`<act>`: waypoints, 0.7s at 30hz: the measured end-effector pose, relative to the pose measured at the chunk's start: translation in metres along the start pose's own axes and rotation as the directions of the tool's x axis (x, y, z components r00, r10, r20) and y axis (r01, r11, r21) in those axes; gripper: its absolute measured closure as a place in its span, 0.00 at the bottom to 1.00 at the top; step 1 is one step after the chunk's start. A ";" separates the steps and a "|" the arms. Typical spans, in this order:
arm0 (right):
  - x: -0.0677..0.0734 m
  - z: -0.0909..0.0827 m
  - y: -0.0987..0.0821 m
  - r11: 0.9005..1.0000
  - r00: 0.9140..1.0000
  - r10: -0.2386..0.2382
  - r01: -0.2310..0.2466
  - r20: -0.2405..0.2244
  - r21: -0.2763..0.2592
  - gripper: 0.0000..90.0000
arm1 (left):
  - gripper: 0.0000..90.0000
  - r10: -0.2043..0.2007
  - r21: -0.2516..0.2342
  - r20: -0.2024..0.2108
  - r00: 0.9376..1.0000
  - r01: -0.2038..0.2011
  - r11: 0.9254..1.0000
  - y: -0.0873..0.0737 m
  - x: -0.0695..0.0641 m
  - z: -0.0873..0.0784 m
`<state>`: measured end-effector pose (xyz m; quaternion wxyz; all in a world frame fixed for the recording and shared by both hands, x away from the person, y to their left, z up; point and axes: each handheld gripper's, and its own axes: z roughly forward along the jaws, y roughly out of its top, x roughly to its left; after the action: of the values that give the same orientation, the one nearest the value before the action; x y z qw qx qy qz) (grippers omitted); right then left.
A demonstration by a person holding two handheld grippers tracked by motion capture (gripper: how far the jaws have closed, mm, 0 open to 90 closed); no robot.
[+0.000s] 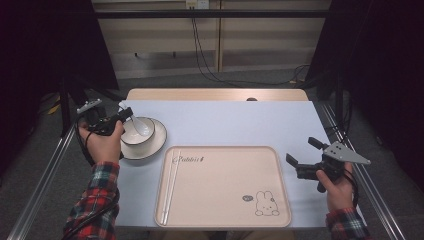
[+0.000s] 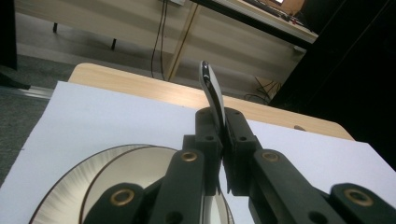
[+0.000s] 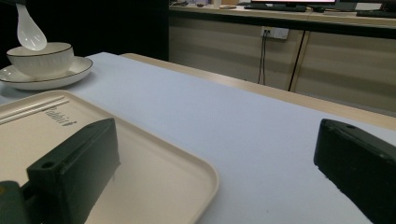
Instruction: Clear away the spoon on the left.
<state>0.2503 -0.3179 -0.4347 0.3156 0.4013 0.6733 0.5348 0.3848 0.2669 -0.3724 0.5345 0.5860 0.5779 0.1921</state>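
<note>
Two risks stand out, and the larger concerns the large cream plastic tray with the rabbit drawing [image 1: 225, 200], which lies at six o'clock on the pale blue tabletop [image 1: 235, 125]. If you carry the spoon toward it too low, you could clip the tray's raised rim or disturb the pair of pale chopsticks [image 1: 170, 185] lying along its nine o'clock edge.

The second risk is at the white ribbed ceramic bowl with a dark rim [image 1: 137, 132], which sits on a matching white saucer [image 1: 157, 145] at about ten o'clock from the tray. The spoon's scoop hangs in or just above the bowl's mouth; a sideways pull could catch the rim and drag or tip the bowl on its saucer.

The white ceramic soup spoon [image 1: 136, 122] itself is smooth and glazed, and you grip only its thin handle, so it could swivel or slip if you swing quickly.

Your left gripper [image 1: 120, 117] is almost fully closed, its jaws pinching the spoon's handle, which rises between them in the left gripper view.

Your right gripper [image 1: 302, 150] waits at three o'clock of the tray with jaws wide apart, holding nothing.
</note>
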 end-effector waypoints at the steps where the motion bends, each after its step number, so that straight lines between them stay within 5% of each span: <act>1: 0.000 0.000 0.000 1.000 1.000 -0.001 0.001 0.003 0.002 0.00 | 0.96 0.001 0.002 0.010 1.000 -0.001 1.000 0.000 -0.001 0.000; 21: 0.001 -0.001 0.001 1.000 1.000 -0.009 0.009 0.001 -0.008 0.00 | 0.96 0.000 0.043 0.118 0.993 -0.005 0.999 -0.008 -0.027 0.000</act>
<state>0.2493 -0.3177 -0.4339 0.3198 0.3972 0.6729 0.5359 0.3739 0.2416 -0.3690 0.5546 0.6085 0.5486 0.1454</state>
